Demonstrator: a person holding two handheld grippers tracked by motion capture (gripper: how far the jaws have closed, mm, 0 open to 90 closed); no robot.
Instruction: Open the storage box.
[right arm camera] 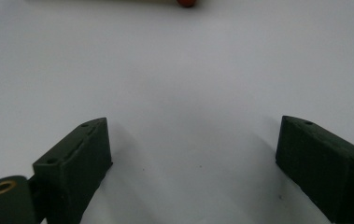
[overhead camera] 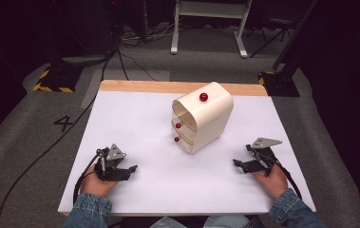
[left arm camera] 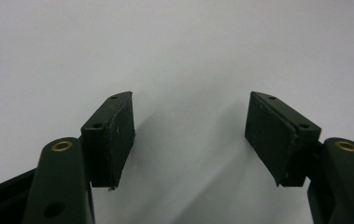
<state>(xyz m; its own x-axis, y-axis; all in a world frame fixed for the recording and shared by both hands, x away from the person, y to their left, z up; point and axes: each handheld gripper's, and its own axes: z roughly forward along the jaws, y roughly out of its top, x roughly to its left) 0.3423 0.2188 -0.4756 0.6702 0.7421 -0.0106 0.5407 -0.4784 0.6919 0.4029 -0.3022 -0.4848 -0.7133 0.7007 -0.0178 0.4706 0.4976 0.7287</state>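
White table, drawer cabinet between left gripper and right gripper, well apart.

A high view looks forward and down over the whole white surface; both gripper views skim that surface close up.

Right tool jaws apart over white table; red knob ahead

The white counter is brightly and evenly lit from above while the surrounding room lies dark; shadows fall soft, and both gripper views look slightly blurred.
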